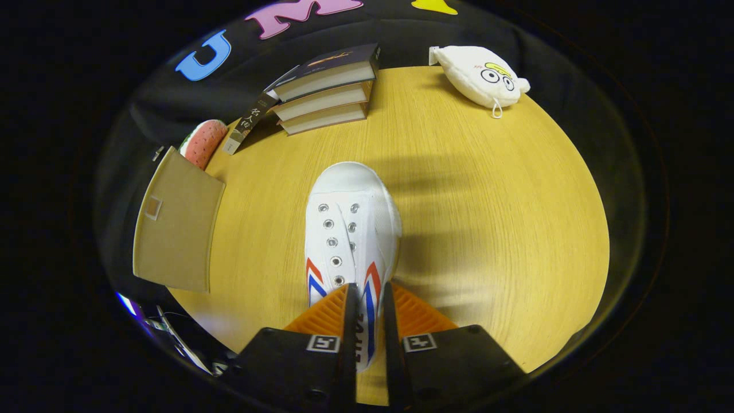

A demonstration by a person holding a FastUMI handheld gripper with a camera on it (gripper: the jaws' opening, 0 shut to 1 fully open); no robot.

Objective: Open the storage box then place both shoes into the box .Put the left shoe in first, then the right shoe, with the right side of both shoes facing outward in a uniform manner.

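Note:
A white canvas shoe (350,223) with red and blue stripes and no laces hangs toe-away over the round wooden table (487,229). My gripper (368,298) is shut on its heel side wall, with both fingers pressing the striped panel between them. The shoe's toe points toward the books. A tan storage box (175,221) stands at the table's left rim, well left of the shoe, with its flat lid or flap facing me; I cannot tell whether it is open.
A stack of three books (324,89) with a fourth book (248,123) leaning on it sits beyond the shoe. A white plush toy (481,74) lies far right. A pink watermelon-like cushion (203,140) sits behind the box.

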